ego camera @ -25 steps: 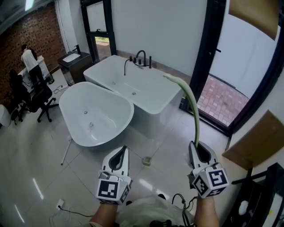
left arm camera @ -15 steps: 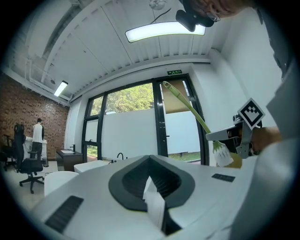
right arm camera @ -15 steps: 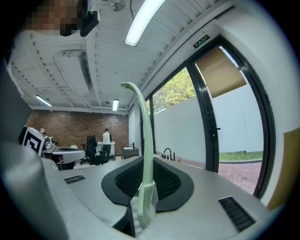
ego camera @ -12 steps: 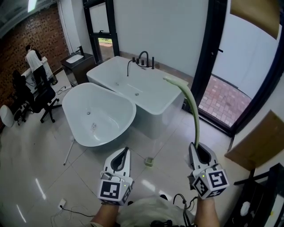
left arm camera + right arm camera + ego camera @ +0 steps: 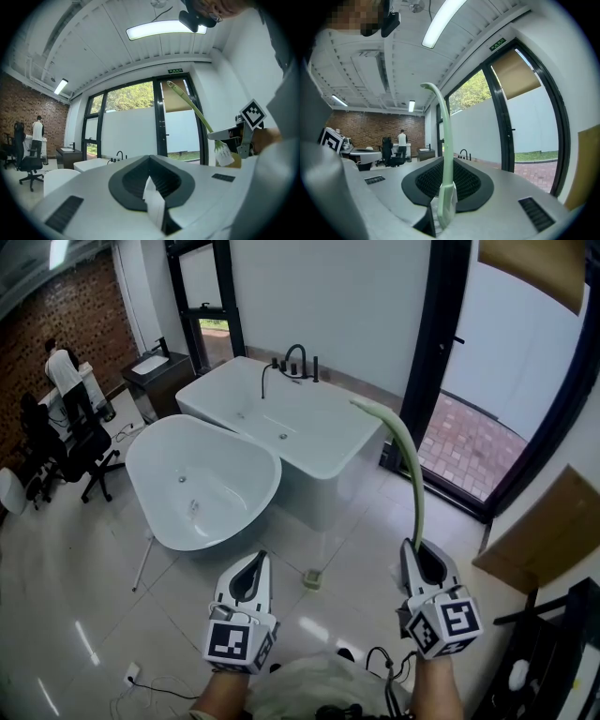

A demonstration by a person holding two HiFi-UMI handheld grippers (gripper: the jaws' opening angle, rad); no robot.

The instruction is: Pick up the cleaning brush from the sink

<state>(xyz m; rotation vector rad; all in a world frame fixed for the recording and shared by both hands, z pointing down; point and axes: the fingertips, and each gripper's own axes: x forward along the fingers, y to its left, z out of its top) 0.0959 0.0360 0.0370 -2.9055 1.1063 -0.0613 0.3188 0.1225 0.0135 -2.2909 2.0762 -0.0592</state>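
My right gripper is shut on a long pale green cleaning brush at the lower right of the head view. The handle rises from the jaws and curves over at its far end. In the right gripper view the handle stands clamped between the jaws of that gripper. The left gripper view shows the brush with white bristles hanging beside the right gripper. My left gripper is level at lower left, shut, with only a small white tab at its jaw seam.
An oval white tub and a rectangular tub with a black faucet stand ahead on the tiled floor. Black-framed glass doors are at right, cardboard beside them. A person and office chairs are at far left. A small item lies on the floor.
Only the head view sways slightly. Both grippers and the brush keep their places.
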